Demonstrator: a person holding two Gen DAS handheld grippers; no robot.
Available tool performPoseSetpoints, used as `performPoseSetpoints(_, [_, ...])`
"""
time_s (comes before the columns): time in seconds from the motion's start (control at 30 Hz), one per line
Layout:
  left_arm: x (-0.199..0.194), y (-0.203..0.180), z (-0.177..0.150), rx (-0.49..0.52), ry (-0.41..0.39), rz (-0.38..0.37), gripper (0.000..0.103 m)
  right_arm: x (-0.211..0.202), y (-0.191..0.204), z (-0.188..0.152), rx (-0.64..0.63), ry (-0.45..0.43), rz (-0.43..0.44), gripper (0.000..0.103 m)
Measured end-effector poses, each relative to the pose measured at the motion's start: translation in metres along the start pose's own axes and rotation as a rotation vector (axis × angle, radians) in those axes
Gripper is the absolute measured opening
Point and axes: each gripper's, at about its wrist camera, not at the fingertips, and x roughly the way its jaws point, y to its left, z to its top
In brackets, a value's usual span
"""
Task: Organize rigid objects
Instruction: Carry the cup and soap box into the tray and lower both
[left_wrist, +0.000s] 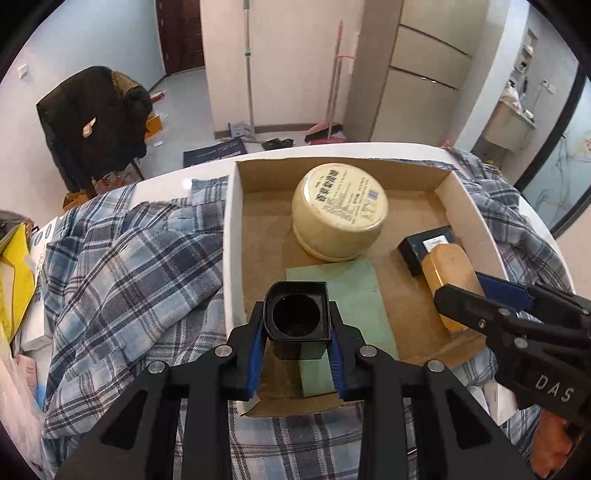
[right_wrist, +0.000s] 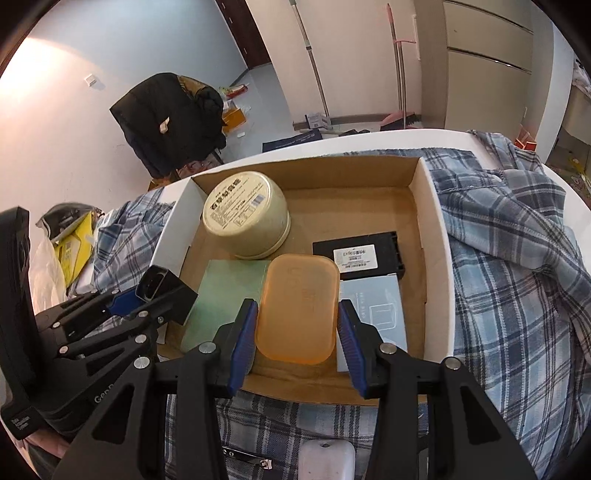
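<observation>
My left gripper (left_wrist: 297, 332) is shut on a small black square cup (left_wrist: 297, 317), held over the near left part of an open cardboard box (left_wrist: 236, 236). My right gripper (right_wrist: 297, 325) is shut on a flat translucent orange case (right_wrist: 298, 310), held over the box's near middle. Inside the box lie a cream round tub (left_wrist: 340, 210) upside down, a green flat card (left_wrist: 354, 291), a black rectangular device (right_wrist: 358, 254) with a white label and a pale blue booklet (right_wrist: 376, 306). Each gripper shows in the other's view, the right gripper (left_wrist: 476, 295) at right and the left gripper (right_wrist: 136, 299) at left.
The box rests on a blue plaid shirt (left_wrist: 129, 266) spread over a white table (right_wrist: 406, 138). Yellow packaging (left_wrist: 14, 280) sits at the far left. Nail clippers (right_wrist: 251, 458) and a white object (right_wrist: 325, 458) lie near the front edge. Behind stand a chair draped with dark coats (left_wrist: 96, 118) and brooms.
</observation>
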Motion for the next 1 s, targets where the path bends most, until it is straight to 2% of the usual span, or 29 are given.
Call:
performPoseSetpoints(0.33, [0.001,0.001,0.001,-0.006,-0.003,-0.014,0.032,0.014,-0.001,-0.001,0.009,0.049,0.009,0.043])
performPoseSetpoints(0.8, [0.004,0.002,0.001,-0.008,0.021,-0.005,0.032,0.019,0.008,-0.003,-0.026,0.050,-0.001,0.043])
performPoseSetpoints(0.93, [0.002,0.003,0.001,-0.017,0.016,-0.052,0.032,0.019,0.008,-0.002,-0.023,0.051,0.003,0.043])
performPoseSetpoints(1.0, [0.002,0.004,0.001,-0.018,0.017,-0.039,0.032,0.018,0.006,-0.002,-0.020,0.050,0.006,0.043])
